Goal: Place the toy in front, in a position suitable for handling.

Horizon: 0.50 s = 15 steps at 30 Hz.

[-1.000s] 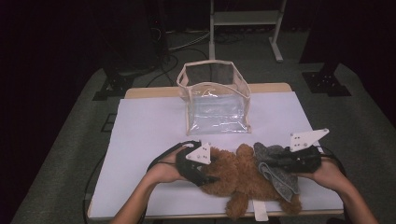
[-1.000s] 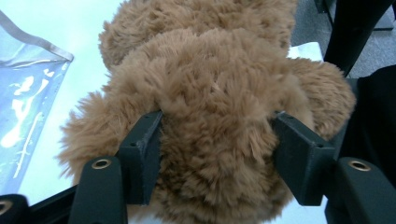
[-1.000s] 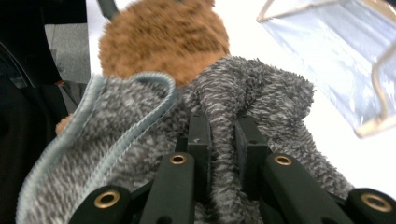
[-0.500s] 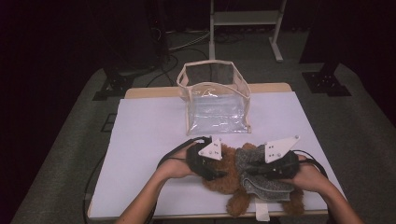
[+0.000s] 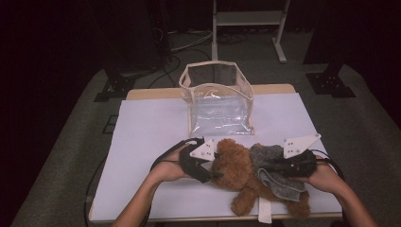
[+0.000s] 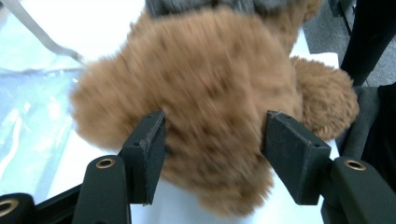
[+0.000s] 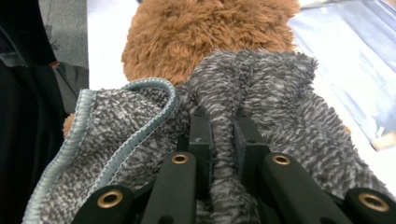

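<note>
Risk is the grey fuzzy cloth (image 7: 261, 102) slipping from the pinching right gripper (image 7: 223, 135), since the left gripper (image 6: 212, 140) merely squeezes the brown fluffy teddy bear (image 6: 210, 93) ahead.

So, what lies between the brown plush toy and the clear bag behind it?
Nothing. In the high view, only a bare strip of the white table cover separates the brown plush toy from the clear bag.

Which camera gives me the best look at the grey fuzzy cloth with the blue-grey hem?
The right gripper view: the grey fuzzy cloth is close up, its hem plain, a fold pinched between the right gripper's jaws. The high view shows it small, draped on the brown plush toy. The left gripper view catches a grey strip at the top edge.
</note>
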### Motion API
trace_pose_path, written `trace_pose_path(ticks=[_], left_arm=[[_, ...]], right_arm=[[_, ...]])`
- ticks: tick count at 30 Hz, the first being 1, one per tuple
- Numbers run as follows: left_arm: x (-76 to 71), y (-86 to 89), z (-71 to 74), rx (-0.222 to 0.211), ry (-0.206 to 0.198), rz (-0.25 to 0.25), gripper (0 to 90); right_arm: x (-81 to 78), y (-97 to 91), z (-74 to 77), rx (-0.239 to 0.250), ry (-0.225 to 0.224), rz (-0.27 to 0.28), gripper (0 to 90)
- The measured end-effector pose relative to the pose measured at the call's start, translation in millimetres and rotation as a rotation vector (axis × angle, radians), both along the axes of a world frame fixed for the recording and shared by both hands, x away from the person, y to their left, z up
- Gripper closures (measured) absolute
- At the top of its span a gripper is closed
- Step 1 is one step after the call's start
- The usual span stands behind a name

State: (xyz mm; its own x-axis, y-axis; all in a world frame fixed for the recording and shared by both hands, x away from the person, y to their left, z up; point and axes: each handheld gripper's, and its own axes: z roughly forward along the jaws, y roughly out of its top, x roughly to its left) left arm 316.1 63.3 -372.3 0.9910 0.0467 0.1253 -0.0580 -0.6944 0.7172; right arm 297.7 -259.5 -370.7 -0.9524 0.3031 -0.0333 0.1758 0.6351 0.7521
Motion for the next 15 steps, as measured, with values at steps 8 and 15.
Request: trace_pose_path(ticks=[8, 15], left_arm=[[2.6, -10.5, -9.5, -0.012, 0.023, -0.007, 41.6], [1.9, -12.0, -12.8, -0.02, 0.038, -0.009, 42.2]], right_arm=[[2.9, -1.2, 3.7, -0.008, -0.006, -0.001, 79.4], [-9.1, 20.3, 19.0, -0.029, -0.074, 0.038, 79.0]])
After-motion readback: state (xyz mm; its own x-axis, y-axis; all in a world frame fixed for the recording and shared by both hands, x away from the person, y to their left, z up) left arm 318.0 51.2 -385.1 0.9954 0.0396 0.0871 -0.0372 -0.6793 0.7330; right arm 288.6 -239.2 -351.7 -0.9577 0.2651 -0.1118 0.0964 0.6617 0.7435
